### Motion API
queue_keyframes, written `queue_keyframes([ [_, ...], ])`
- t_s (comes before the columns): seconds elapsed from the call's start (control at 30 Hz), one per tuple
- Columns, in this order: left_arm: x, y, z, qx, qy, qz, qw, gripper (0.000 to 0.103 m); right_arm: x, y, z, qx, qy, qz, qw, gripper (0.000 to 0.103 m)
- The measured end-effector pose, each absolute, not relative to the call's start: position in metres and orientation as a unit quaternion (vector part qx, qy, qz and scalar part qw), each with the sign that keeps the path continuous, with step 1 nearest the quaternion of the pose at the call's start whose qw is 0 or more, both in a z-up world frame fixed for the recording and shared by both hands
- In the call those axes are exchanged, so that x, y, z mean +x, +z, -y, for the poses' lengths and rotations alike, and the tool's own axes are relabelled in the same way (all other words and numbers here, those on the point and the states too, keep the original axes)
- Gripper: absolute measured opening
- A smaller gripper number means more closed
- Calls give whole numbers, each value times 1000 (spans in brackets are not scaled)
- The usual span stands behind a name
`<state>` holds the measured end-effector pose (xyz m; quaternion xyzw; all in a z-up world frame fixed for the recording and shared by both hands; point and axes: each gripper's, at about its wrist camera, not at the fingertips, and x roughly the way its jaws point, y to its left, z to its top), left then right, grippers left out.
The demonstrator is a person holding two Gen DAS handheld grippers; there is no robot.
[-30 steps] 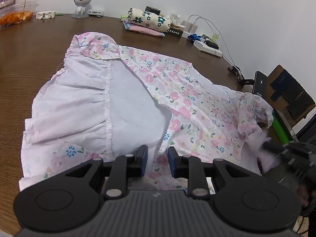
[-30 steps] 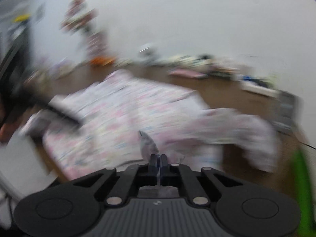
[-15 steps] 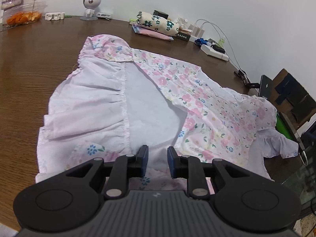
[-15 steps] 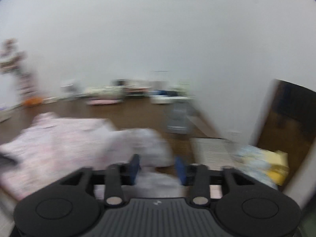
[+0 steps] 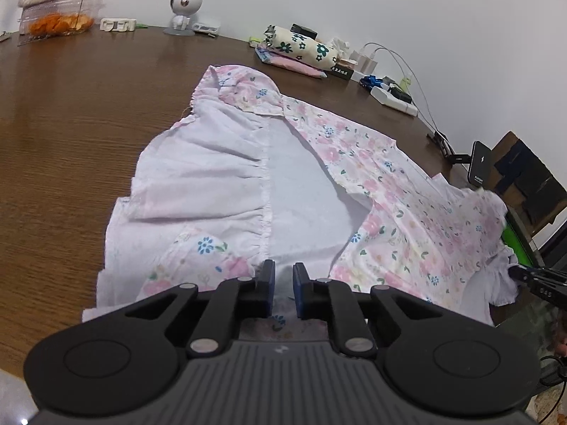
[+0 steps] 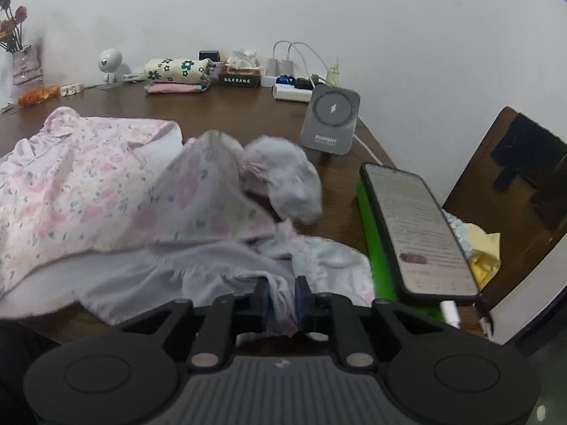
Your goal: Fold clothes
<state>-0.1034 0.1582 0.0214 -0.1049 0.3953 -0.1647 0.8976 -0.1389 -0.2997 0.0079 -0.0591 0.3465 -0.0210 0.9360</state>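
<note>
A dark brown wood-grain desk (image 5: 71, 134) carries a pink floral cotton dress (image 5: 389, 191), spread inside-out with its white lining up, filling the middle of the left wrist view. At six o'clock there, the left hand-held gripper (image 5: 282, 283) is closing over the hem, a narrow gap left, pads not pressing cloth. The right hand-held gripper (image 6: 280, 297) is closing on a bunched white fold. At three o'clock lies a black smartphone (image 6: 418, 226).

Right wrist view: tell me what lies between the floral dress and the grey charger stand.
Only bare brown table lies between the floral dress and the charger stand, shown in the right wrist view.
</note>
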Motion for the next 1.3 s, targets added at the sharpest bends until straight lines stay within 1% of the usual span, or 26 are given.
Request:
queue_keyframes([
  [0.03,-104,22,-158,-101,-166,-393,899,15,-143,13,294,-68,-14,-334,940,16],
  [0.07,-105,22,-158,-97,-170,-390,900,17,-147,19,289,-78,-6,-321,944,24],
  [0.1,-107,21,-157,-94,-174,-388,900,19,-151,24,284,-84,3,-309,947,36],
  [0.13,-108,21,-157,-92,-176,-385,901,19,-151,27,282,-71,25,-306,949,41],
  [0.17,-108,21,-158,-92,-176,-384,902,19,-150,30,281,-57,49,-304,950,42],
  [0.23,-110,20,-160,-94,-173,-383,902,19,-146,29,273,-33,96,-319,942,42],
  [0.33,-110,20,-162,-99,-161,-378,906,19,-134,19,256,-16,121,-324,938,42],
  [0.4,-113,20,-164,-101,-146,-375,910,19,-113,6,243,-23,104,-343,933,37],
  [0.43,-115,20,-164,-103,-141,-373,911,19,-103,4,241,-18,99,-347,932,38],
  [0.5,-116,20,-167,-108,-128,-370,914,19,-83,-1,238,-8,91,-355,931,35],
  [0.7,-98,20,-176,-115,-94,-358,922,19,10,2,210,-43,105,-371,922,34],
  [0.77,-92,22,-178,-120,-80,-365,920,20,41,3,197,-50,111,-382,916,34],
  [0.8,-93,26,-179,-126,-77,-368,918,26,52,9,191,-59,118,-396,909,31],
  [0.83,-96,31,-179,-134,-75,-369,917,36,54,19,185,-64,126,-395,908,30],
  [0.87,-98,36,-179,-146,-82,-363,917,43,50,33,180,-68,145,-379,911,31],
  [0.9,-100,41,-178,-161,-94,-351,918,53,46,47,175,-71,166,-364,914,34],
  [0.93,-103,46,-177,-176,-105,-340,918,55,48,57,166,-71,195,-355,911,37],
  [0.97,-101,48,-173,-173,-113,-336,919,55,53,66,153,-70,230,-348,906,40],
  [1.03,-92,44,-162,-147,-113,-342,921,55,74,77,115,-80,299,-340,888,40],
  [1.1,-83,35,-153,-118,-93,-359,921,50,111,76,67,-102,350,-346,864,40],
  [1.17,-83,30,-151,-112,-98,-373,916,43,145,67,20,-117,369,-366,846,36],
  [1.23,-86,27,-149,-105,-109,-384,911,28,171,54,-20,-136,381,-383,830,36],
  [1.3,-93,26,-144,-86,-122,-389,909,20,186,39,-52,-156,383,-398,819,37],
])
